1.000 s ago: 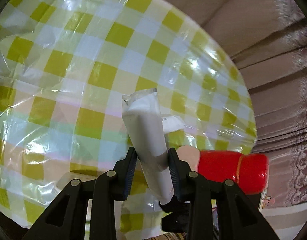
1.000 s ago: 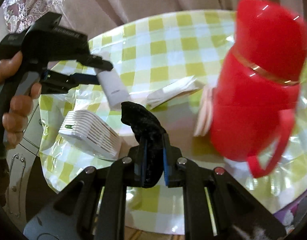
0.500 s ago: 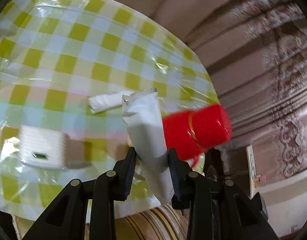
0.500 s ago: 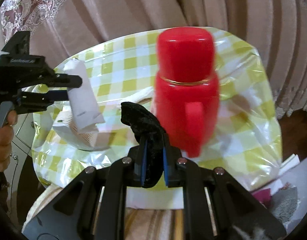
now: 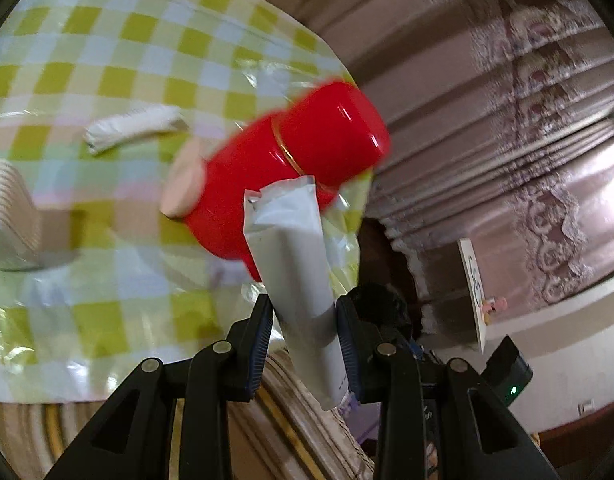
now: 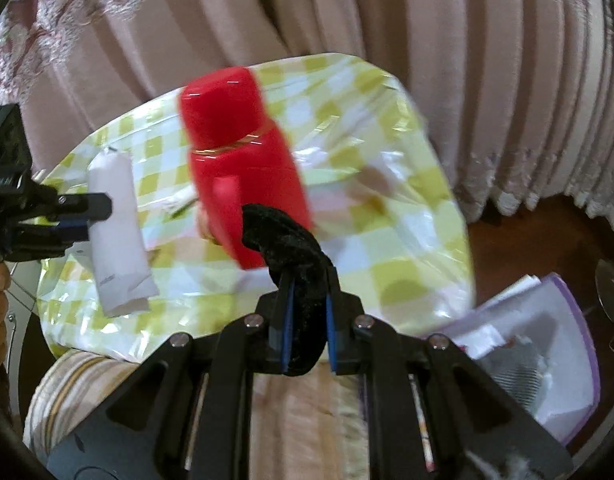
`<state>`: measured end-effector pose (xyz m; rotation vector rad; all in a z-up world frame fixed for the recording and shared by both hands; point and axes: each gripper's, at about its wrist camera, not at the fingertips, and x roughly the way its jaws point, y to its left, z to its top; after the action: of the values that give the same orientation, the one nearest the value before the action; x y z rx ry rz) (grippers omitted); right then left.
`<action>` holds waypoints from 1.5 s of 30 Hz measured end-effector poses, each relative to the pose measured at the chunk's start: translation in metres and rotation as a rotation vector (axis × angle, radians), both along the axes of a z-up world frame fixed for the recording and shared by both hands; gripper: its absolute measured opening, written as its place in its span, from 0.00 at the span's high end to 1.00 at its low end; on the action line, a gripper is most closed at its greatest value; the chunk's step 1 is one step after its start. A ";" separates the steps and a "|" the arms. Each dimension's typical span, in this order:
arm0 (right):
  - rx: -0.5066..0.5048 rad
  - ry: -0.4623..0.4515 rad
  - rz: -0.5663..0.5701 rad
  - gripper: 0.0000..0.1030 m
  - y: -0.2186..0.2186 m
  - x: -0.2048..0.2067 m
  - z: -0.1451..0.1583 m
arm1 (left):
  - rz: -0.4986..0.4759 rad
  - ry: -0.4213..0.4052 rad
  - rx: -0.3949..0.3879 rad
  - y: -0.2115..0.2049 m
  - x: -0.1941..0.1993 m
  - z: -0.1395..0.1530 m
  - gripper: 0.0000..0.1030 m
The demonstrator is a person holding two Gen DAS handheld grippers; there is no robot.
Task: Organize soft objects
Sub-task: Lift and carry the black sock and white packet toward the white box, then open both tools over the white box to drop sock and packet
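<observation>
On the checked tablecloth [image 6: 407,240], blurred, a red flask [image 6: 243,160] hides part of the cloth behind it. Left gripper [image 5: 305,320] clamps a white tube [image 5: 295,264]; right gripper [image 6: 307,320] pinches a black cloth [image 6: 291,252], both above the table's near edge.

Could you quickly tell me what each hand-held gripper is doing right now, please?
Left hand-held gripper: closed on a soft white plastic tube.
Right hand-held gripper: closed on a fuzzy black fabric piece.

Both wrist cams look steeply down their own fingers, from close, sharing the red flask [image 5: 291,160] [image 6: 243,168] on the checkered tablecloth [image 5: 107,60] [image 6: 407,208].
</observation>
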<state>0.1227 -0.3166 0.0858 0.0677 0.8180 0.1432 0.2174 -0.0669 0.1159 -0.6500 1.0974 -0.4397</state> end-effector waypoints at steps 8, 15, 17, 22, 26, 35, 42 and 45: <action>-0.042 0.021 -0.117 0.84 -0.071 -0.022 -0.009 | -0.138 0.029 -0.039 -0.078 -0.009 -0.023 0.67; -0.136 0.047 -0.205 0.84 -0.117 -0.037 -0.021 | -0.283 0.080 -0.021 -0.157 -0.017 -0.049 0.67; -0.175 0.046 -0.233 0.84 -0.127 -0.040 -0.022 | -0.316 0.089 -0.010 -0.176 -0.019 -0.055 0.67; -0.240 0.042 -0.286 0.84 -0.145 -0.045 -0.021 | -0.394 0.104 0.010 -0.219 -0.025 -0.065 0.67; -0.268 0.049 -0.332 0.83 -0.158 -0.049 -0.021 | -0.451 0.105 0.030 -0.245 -0.031 -0.070 0.67; -0.304 0.085 -0.396 0.63 -0.177 -0.055 -0.023 | -0.522 0.146 0.023 -0.281 -0.034 -0.084 0.36; -0.376 0.015 -0.311 0.29 -0.148 -0.062 -0.016 | -0.514 0.133 0.043 -0.270 -0.038 -0.084 0.33; -0.400 -0.008 -0.267 0.28 -0.129 -0.060 -0.014 | -0.492 0.092 0.084 -0.252 -0.043 -0.081 0.32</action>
<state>0.0628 -0.4456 0.0716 -0.2006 0.8090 -0.2728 0.1743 -0.3191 0.0344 -0.3222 1.3588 -0.7865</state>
